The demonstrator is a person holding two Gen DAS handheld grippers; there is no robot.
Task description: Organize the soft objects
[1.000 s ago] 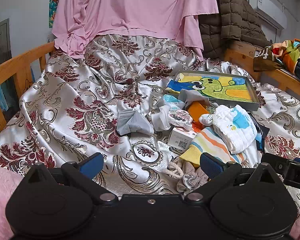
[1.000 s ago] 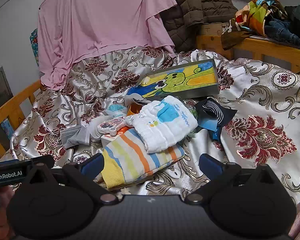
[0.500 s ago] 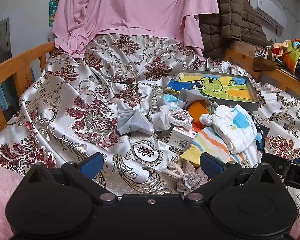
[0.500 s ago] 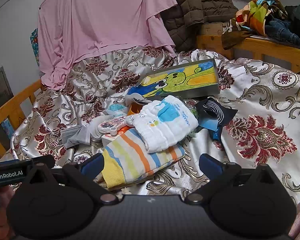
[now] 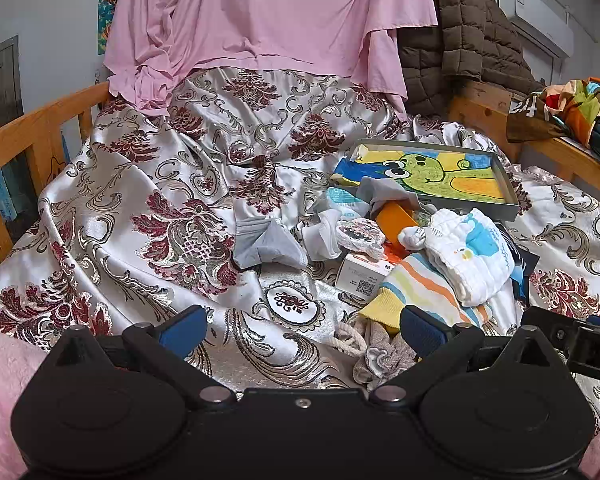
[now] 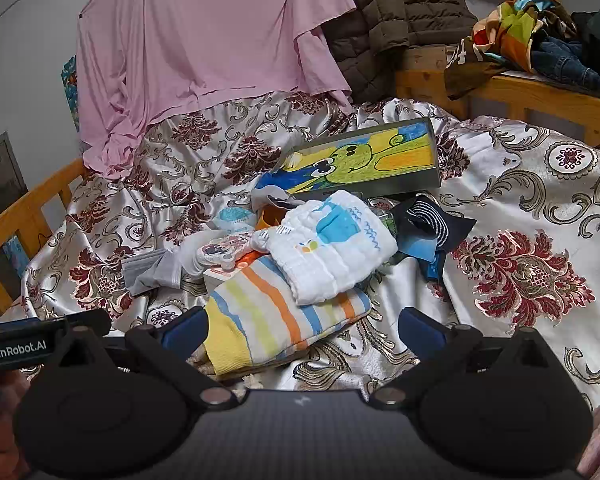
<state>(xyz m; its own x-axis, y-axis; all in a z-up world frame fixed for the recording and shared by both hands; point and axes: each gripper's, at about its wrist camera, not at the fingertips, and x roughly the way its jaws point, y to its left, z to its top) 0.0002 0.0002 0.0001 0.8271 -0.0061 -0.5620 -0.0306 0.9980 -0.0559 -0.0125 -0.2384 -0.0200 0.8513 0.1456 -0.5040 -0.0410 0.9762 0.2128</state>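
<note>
The satin bedspread (image 5: 148,216) is slippery and rumpled, so a grab could drag the whole heap (image 6: 300,248) at frame centre. The striped cloth (image 6: 268,320) lies lowest, the white quilted cloth (image 6: 332,252) folded on top, perhaps a box beneath. Left gripper (image 5: 300,330) and right gripper (image 6: 302,326) gape wide, empty.

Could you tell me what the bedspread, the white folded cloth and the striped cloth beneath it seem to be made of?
Bedspread: glossy satin-like brocade, judging by its sheen and woven florals. White folded cloth: quilted cotton gauze, probably, matte and puckered. Striped cloth: soft matte knit or towelling, unclear which.
</note>
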